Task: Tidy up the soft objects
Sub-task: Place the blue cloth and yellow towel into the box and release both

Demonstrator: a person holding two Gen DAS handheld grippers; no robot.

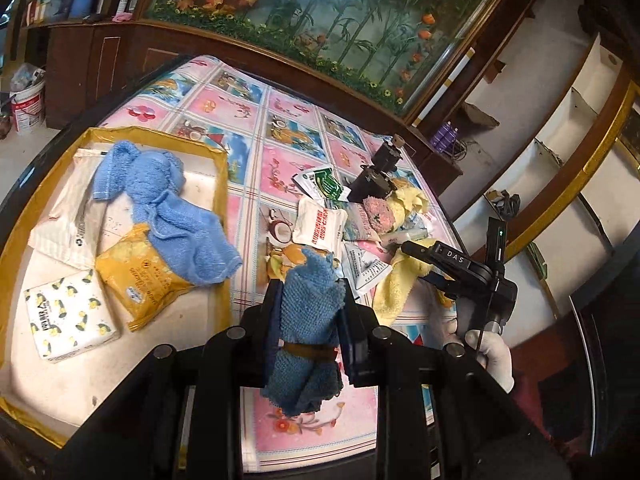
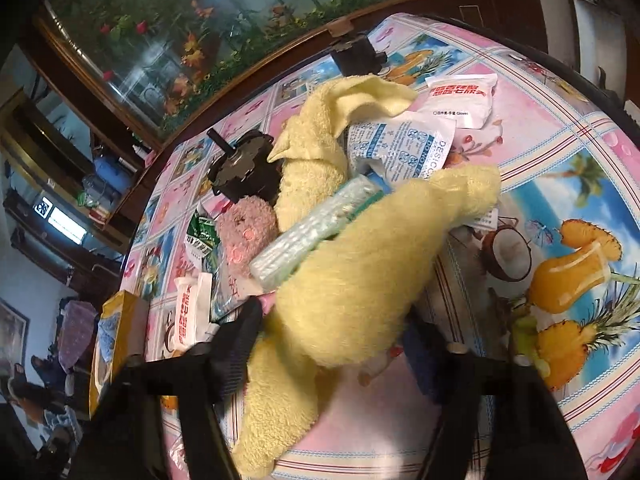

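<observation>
The left gripper (image 1: 310,312) is clamped on a blue cloth (image 1: 308,320); the right gripper (image 2: 332,332) pinches a yellow towel (image 2: 352,280), which could drag 1 packet (image 2: 316,232) along.

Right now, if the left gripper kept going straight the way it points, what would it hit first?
Probably the white sachet with red print on the tablecloth, just ahead of the left gripper, which is shut on a blue rolled towel; depth is uncertain.

Lower frame of the left wrist view: the left hand-held gripper (image 1: 310,312) is matte black, with flat fingers and round silver screw heads. At right, the right hand-held gripper (image 1: 424,256) is black, marked "DAS", with a green light; a white glove (image 1: 494,354) shows below
</observation>
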